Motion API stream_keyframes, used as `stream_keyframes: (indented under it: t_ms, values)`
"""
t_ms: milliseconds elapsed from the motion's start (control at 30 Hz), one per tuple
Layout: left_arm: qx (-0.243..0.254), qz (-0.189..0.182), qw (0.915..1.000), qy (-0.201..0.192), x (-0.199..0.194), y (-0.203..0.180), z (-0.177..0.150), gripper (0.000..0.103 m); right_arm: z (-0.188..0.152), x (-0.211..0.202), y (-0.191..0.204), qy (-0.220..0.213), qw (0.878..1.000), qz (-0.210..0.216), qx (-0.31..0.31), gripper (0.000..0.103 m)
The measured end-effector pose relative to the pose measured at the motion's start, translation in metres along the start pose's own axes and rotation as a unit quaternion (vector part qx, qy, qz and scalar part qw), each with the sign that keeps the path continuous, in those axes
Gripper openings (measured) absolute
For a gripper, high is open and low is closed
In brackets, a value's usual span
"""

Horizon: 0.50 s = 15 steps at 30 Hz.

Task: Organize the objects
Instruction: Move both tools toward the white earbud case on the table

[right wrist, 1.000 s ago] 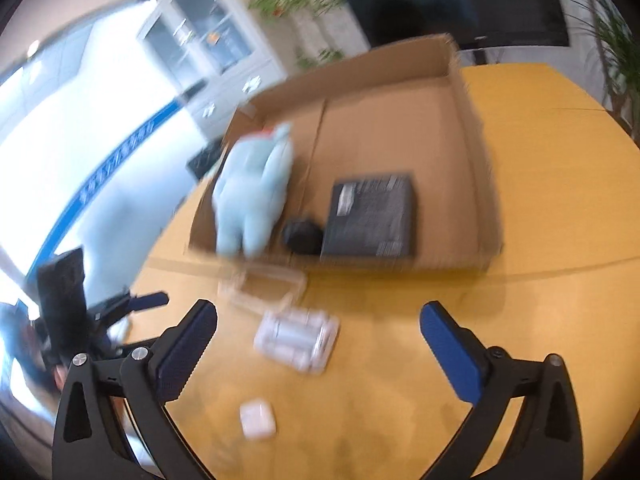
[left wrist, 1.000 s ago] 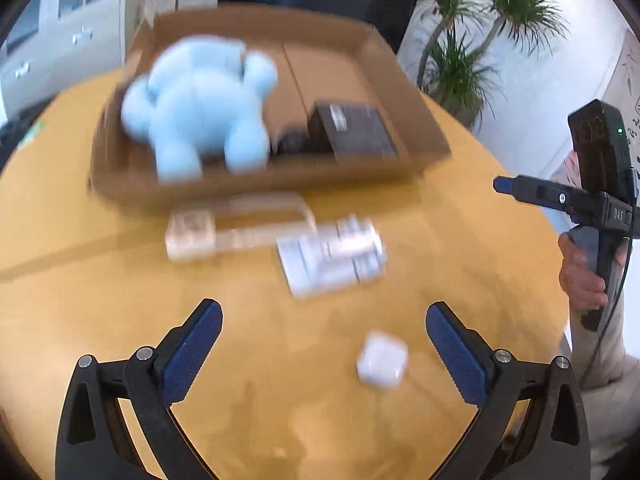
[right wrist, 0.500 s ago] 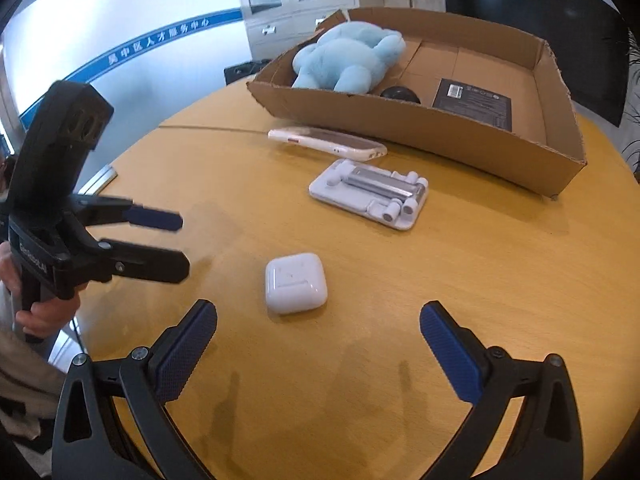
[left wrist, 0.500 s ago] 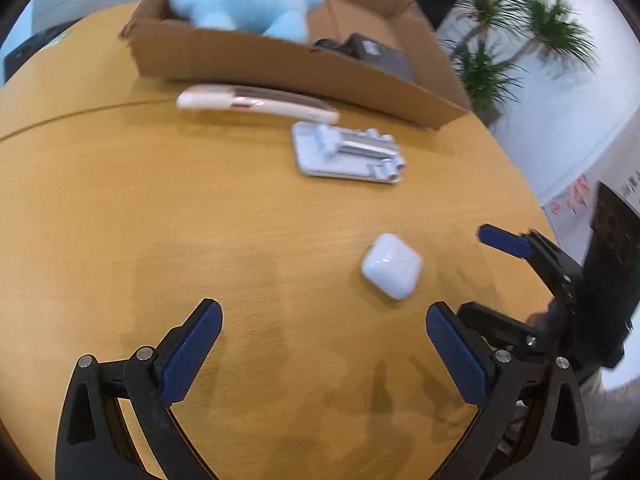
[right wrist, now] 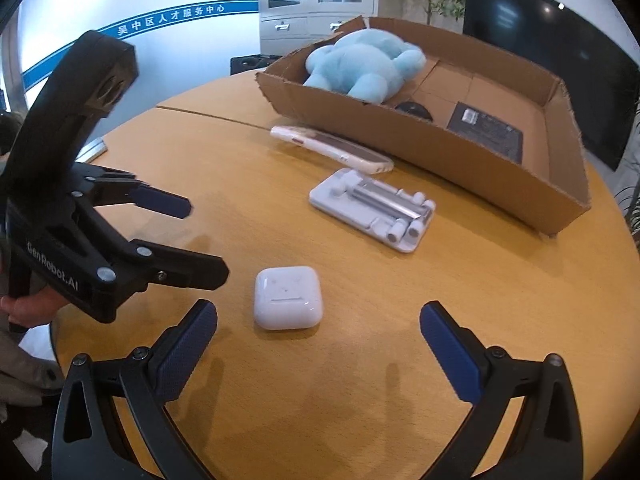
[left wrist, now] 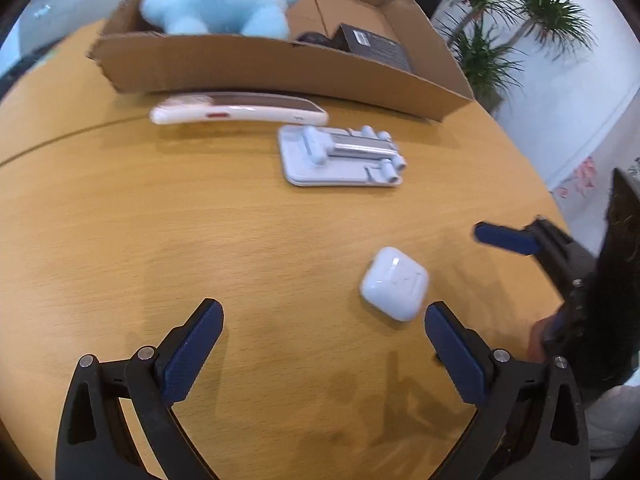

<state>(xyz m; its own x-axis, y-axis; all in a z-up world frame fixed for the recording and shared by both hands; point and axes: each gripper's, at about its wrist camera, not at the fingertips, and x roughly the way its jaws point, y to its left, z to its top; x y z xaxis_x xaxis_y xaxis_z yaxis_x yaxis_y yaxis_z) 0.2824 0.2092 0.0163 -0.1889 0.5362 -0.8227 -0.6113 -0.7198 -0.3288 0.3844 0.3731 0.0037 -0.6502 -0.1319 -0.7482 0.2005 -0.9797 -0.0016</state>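
A white earbud case (right wrist: pixel 287 297) lies on the round wooden table (right wrist: pixel 400 360), just ahead of my open right gripper (right wrist: pixel 318 316) and between its fingers' lines. My left gripper (left wrist: pixel 322 320) is open too, with the case (left wrist: pixel 394 283) ahead and near its right finger. Further off lie a white folded stand (right wrist: pixel 372 208) and a phone in a clear case (right wrist: pixel 332 149). Behind them an open cardboard box (right wrist: pixel 460 156) holds a blue plush toy (right wrist: pixel 360 66), a black flat box (right wrist: pixel 486 130) and a small black round thing (right wrist: pixel 414 110). Neither gripper holds anything.
In the right wrist view the left gripper (right wrist: pixel 200 240) comes in from the left, held by a hand (right wrist: pixel 24 312). A fingertip (left wrist: pixel 504 238) of the right gripper shows at the right of the left wrist view. Potted plants (left wrist: pixel 520 12), a cabinet (right wrist: pixel 320 4) and a dark screen (right wrist: pixel 560 40) stand beyond the table.
Both grippers have come down low over the table and closer to the earbud case, facing it from opposite sides. Nothing on the table has moved.
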Motion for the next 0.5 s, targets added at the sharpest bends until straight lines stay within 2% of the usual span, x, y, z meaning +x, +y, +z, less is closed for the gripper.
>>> stream_keyframes:
  t_ms: [200, 400, 500]
  values:
    - [0.021, -0.079, 0.9962, 0.031, 0.012, -0.005, 0.010, 0.102, 0.001, 0.003, 0.006, -0.021, 0.999, 0.007, -0.024, 0.102]
    - [0.018, -0.112, 0.9926, 0.045, 0.022, -0.006, 0.019, 0.102, 0.006, 0.007, 0.015, -0.046, 0.998, 0.010, -0.052, 0.102]
    - [0.033, -0.117, 0.9911, 0.054, 0.024, -0.011, 0.021, 0.102, 0.011, 0.018, 0.019, -0.024, 0.998, 0.017, -0.063, 0.102]
